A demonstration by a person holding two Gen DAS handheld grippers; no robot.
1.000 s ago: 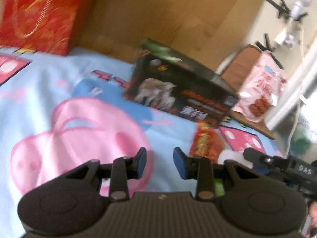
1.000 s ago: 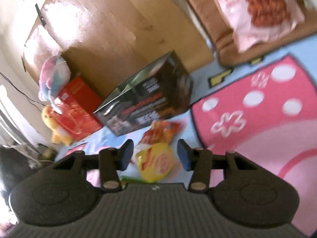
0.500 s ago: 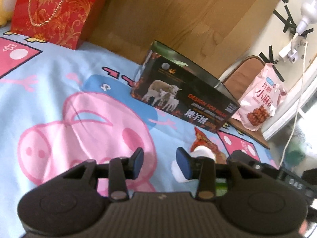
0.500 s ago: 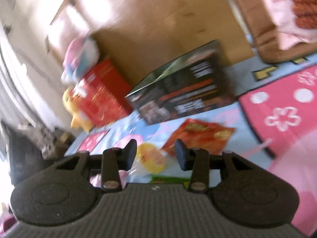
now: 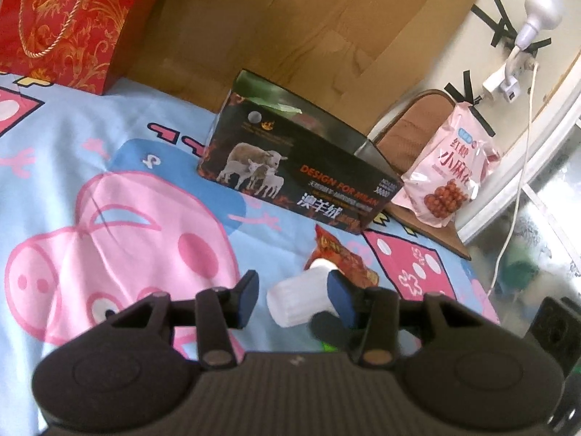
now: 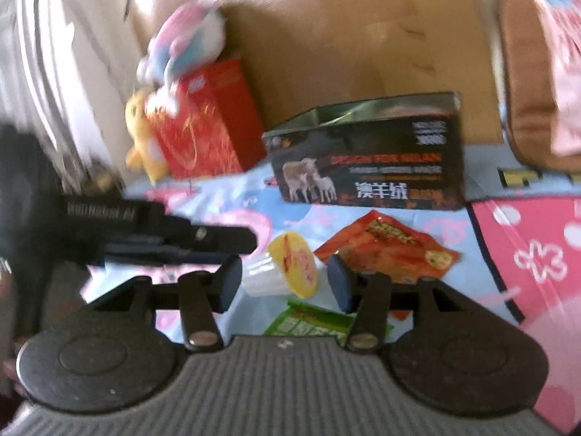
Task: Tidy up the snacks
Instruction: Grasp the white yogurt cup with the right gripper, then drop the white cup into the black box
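A white jelly cup with a yellow lid [image 6: 290, 269] lies on its side on the cartoon bedsheet; its white body also shows in the left wrist view [image 5: 301, 299]. A red snack packet [image 6: 388, 250] lies beside it, also in the left wrist view [image 5: 345, 261]. A green packet [image 6: 319, 321] lies just below. An open black box with sheep on it [image 5: 297, 178] stands behind them, also in the right wrist view [image 6: 370, 160]. My left gripper [image 5: 294, 298] is open around the cup. My right gripper [image 6: 283, 283] is open, with the cup between its fingers.
A red gift bag [image 5: 65, 21] stands at the far left, with plush toys [image 6: 181, 43] on and beside it. A pink snack bag [image 5: 450, 178] leans on a brown cushion [image 5: 406, 138]. A wooden headboard [image 5: 290, 29] runs behind. A white cable [image 5: 515, 189] hangs at the right.
Both grippers have closed in on the cup from opposite sides. The right wrist view swung left, and the left gripper now shows in it.
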